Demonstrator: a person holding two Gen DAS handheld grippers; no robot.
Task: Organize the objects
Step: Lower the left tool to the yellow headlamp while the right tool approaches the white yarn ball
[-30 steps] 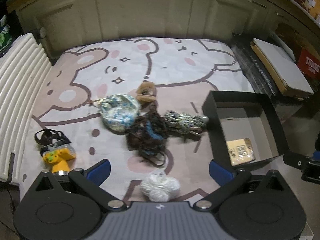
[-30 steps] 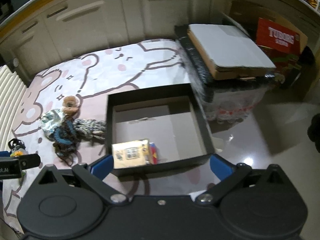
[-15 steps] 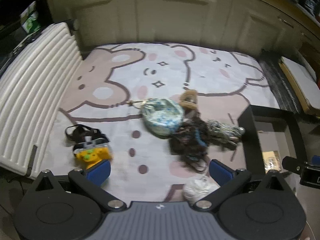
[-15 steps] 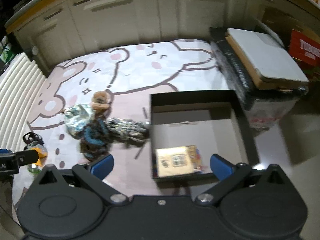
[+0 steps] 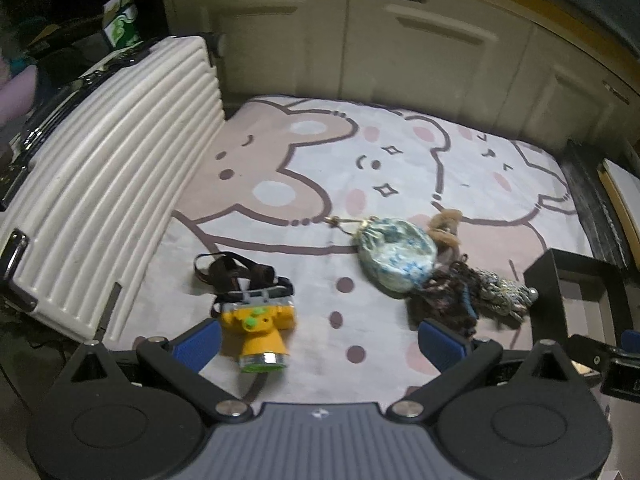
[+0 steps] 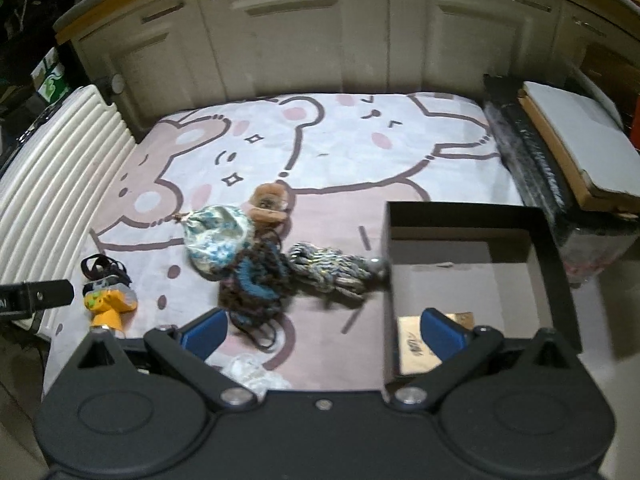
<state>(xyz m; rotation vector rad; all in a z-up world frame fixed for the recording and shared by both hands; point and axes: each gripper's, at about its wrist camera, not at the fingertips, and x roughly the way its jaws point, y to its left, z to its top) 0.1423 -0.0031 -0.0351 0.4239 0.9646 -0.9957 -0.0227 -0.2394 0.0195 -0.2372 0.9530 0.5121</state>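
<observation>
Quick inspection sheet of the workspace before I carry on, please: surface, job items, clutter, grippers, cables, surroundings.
Surface: bear-print mat on the floor, lying flat.
Job's things: yellow headlamp with its dark strap, near the left gripper; floral pouch, brown fuzzy item, dark tangled cords and braided rope bunched mid-mat; white plastic bundle at the near edge; black box open, a tan packet inside.
Clutter: nothing seen beyond these.
Grippers: left gripper open, holding nothing; right gripper open, holding nothing.
Cables: nothing seen.
Surroundings: white ribbed suitcase on the left, cream cabinets behind, stacked cardboard on the right.
</observation>
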